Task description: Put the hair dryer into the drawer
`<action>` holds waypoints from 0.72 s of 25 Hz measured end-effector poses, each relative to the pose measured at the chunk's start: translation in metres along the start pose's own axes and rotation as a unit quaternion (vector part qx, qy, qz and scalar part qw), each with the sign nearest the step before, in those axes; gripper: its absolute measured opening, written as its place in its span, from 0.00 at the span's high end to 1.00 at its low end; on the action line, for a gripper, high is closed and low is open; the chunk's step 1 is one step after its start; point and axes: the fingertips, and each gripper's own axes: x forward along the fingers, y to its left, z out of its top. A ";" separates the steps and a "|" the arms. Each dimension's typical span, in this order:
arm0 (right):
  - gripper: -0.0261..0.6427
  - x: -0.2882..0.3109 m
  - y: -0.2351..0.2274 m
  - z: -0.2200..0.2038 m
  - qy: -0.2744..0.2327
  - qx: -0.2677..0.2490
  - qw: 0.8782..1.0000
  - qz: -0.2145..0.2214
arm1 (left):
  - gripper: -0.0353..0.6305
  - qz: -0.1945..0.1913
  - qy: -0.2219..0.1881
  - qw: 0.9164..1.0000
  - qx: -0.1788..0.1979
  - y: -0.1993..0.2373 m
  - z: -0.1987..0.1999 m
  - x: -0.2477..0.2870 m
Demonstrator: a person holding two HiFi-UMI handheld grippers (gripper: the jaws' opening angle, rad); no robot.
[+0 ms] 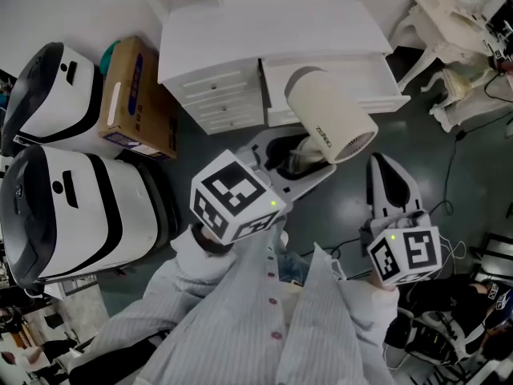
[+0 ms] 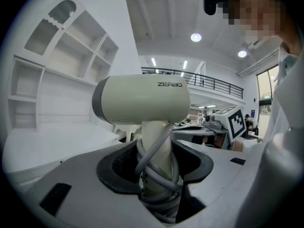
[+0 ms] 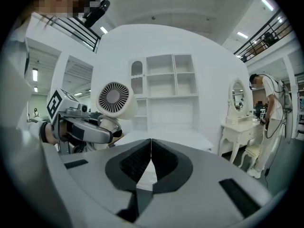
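The left gripper (image 1: 298,157) is clamped on the handle of the hair dryer (image 1: 330,115), holding it in the air in front of the white dresser (image 1: 210,69), barrel above the jaws. In the left gripper view the dark pads press on both sides of the handle, with the grey cord (image 2: 156,172) wound around it; the handle's lower end sinks out of sight below the jaws. From the head view the barrel covers most of that handle. The right gripper (image 1: 386,167) hangs just beside it, jaws closed tip to tip on nothing. Its own view shows only the dryer's round rear grille (image 3: 113,98), the rest lying behind the left gripper. The drawer fronts (image 1: 231,96) seem closed, though the steep angle makes this hard to judge.
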 end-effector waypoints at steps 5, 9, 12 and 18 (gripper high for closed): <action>0.94 0.042 -0.025 0.014 0.001 -0.001 1.000 -0.006 | 0.62 -0.002 -0.001 1.000 -0.001 0.046 0.017 0.022; 0.94 0.079 -0.045 0.026 -0.002 0.001 1.000 -0.014 | 0.62 -0.009 0.000 1.000 0.001 0.083 0.030 0.040; 0.94 0.103 -0.055 0.033 -0.004 0.000 1.000 -0.020 | 0.62 -0.014 -0.001 1.000 0.002 0.107 0.038 0.049; 0.94 0.137 -0.066 0.037 -0.001 0.002 0.999 -0.038 | 0.62 -0.026 0.004 1.000 0.003 0.144 0.040 0.055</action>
